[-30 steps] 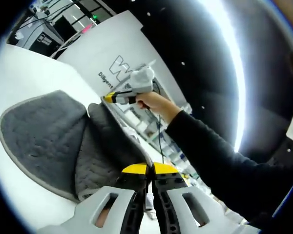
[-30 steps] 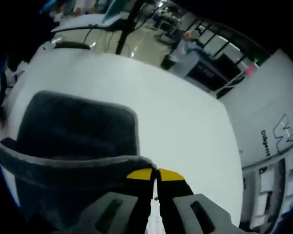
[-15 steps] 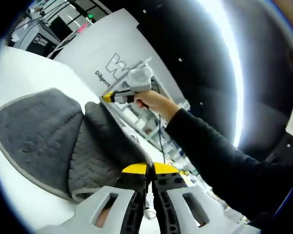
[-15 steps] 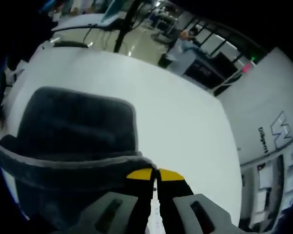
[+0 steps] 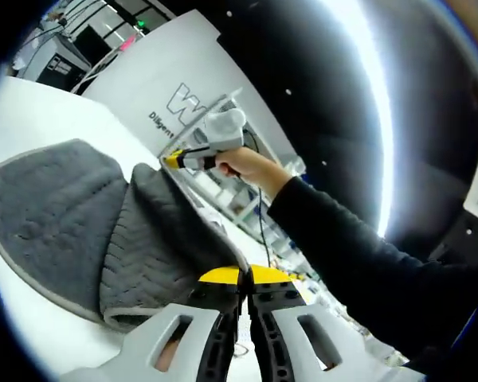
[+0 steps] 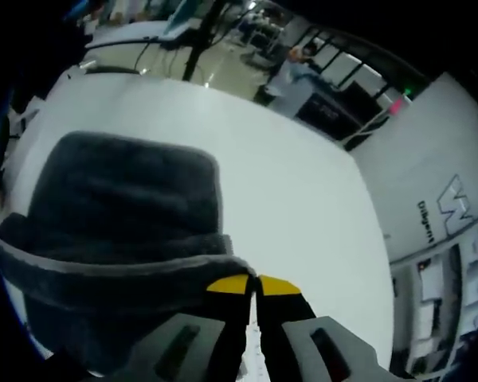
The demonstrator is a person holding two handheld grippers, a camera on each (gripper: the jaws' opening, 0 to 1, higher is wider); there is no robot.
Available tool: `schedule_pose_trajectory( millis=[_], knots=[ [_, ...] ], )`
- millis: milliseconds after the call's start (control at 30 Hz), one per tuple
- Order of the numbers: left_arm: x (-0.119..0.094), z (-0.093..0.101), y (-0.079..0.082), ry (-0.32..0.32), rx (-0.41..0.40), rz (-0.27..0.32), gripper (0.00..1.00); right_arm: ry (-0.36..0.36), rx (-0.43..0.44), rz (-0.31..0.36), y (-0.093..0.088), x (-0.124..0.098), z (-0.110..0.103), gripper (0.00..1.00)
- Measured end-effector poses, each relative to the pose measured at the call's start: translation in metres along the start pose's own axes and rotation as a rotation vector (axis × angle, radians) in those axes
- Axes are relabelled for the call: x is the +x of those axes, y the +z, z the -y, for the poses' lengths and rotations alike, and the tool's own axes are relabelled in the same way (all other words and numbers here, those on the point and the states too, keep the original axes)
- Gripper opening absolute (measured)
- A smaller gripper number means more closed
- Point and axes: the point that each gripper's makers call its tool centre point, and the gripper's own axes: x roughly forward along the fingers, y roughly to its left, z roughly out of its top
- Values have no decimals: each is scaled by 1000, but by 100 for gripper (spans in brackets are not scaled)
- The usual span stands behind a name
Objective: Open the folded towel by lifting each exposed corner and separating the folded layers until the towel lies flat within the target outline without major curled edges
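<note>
The grey towel (image 5: 64,215) lies partly on the white table (image 5: 24,119), with its far part flat and rounded at the corner, edged by a paler hem, while its near part rises off the surface in a raised fold that runs up to both grippers. In the left gripper view the lifted layer shows a herringbone weave and climbs from the table to the yellow tips of the left gripper (image 5: 240,278), whose jaws stand pressed together on the towel's edge. Further along the same raised edge, the right gripper (image 5: 179,160) pinches another corner of the cloth, held by a hand (image 5: 243,165) at the end of a dark sleeve (image 5: 358,263). In the right gripper view the towel (image 6: 127,199) looks darker; a thick hemmed fold crosses the lower left and ends at the right gripper (image 6: 254,284), whose yellow-tipped jaws are closed tight with the hem caught between them. The flat part of the towel lies beyond that fold on the white table (image 6: 303,191). Past the table's far edge stands a white panel with dark lettering (image 5: 175,99), and in the right gripper view a person (image 6: 291,68) stands far off in the room.
</note>
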Motion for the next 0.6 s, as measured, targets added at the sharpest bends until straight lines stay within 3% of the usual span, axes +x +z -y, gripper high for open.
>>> schedule_pose_trajectory(
  millis=[233,467,600],
  knots=[
    [6,7,-10,-5,19,-24,1,-10,10,-8,-15,-5,15,0],
    [15,16,-18,-22,30,-32,1,-19,21,-13,-32,-15,6,0],
    [18,19,-22,-27,28,-35,1,-24,25,-14,-37,-15,11,0]
  ],
)
